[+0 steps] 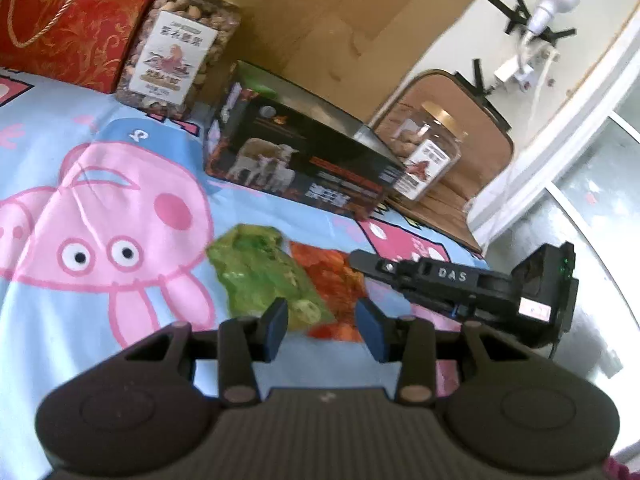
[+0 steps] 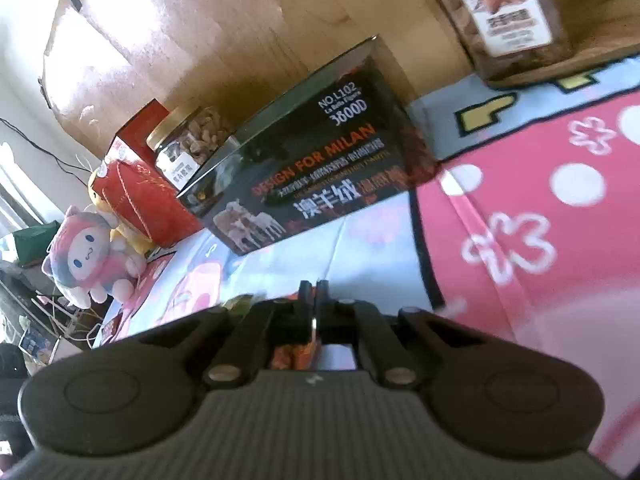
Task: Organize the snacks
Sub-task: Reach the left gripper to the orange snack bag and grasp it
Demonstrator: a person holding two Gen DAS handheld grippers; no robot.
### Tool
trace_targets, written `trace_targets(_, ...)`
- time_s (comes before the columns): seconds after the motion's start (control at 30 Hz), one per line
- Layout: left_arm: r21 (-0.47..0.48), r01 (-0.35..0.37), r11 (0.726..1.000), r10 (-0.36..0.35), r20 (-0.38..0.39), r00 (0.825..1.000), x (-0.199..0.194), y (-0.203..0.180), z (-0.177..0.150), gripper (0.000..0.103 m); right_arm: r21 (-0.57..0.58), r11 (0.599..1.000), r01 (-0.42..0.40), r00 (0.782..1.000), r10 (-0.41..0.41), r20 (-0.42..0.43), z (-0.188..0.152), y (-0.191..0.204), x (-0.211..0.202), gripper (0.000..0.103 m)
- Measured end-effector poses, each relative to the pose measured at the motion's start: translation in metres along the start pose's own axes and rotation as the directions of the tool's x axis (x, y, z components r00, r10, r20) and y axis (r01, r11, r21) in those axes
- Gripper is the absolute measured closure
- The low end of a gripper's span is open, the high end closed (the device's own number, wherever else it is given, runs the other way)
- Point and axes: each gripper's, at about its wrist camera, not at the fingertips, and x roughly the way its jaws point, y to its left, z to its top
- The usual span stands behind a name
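Observation:
A green snack packet and an orange snack packet lie side by side on a cartoon-pig bedsheet. My left gripper hovers just before them. Its blue pads stand apart and press on nothing, with the packets' near ends showing in the gap. My right gripper reaches in from the right, its tip on the orange packet's far edge. In the right wrist view the right gripper is shut, with a thin foil edge pinched between the fingers and the orange packet beneath.
A black box with sheep pictures lies behind the packets. A nut jar and a red gift bag stand at the back left. A second jar sits on a wooden stool. A plush toy sits past the gift bag.

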Motion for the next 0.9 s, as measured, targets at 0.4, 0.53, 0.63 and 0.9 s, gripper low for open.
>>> trace_targets(0.4,0.06,0.084,0.995,-0.076,-0.119,0.99,0.026,-0.038,-0.034,0.059,0.104,0.995,0.001,0.995,-0.012,0.104,-0.114,-0.013,-0.137,0.094)
trace_targets(0.53,0.071,0.079,0.994,-0.068,-0.143,0.987,0.033,-0.045,-0.033,0.054,0.101,0.995,-0.007,0.989,-0.008,0.145,-0.114,-0.015,-0.154,0.07)
trace_targets(0.63,0.078,0.099,0.992,-0.085,-0.172,0.981,0.042,-0.051,-0.035,0.052,0.086,0.996,0.003,0.99,-0.015,0.143,-0.107,-0.015,-0.15,0.068)
trace_targets(0.9,0.053,0.147,0.988,-0.138,-0.148,0.979,0.05,-0.053,-0.041,0.058,0.091,0.996,-0.02,0.993,0.009,0.117,-0.097,-0.019,-0.127,0.085)
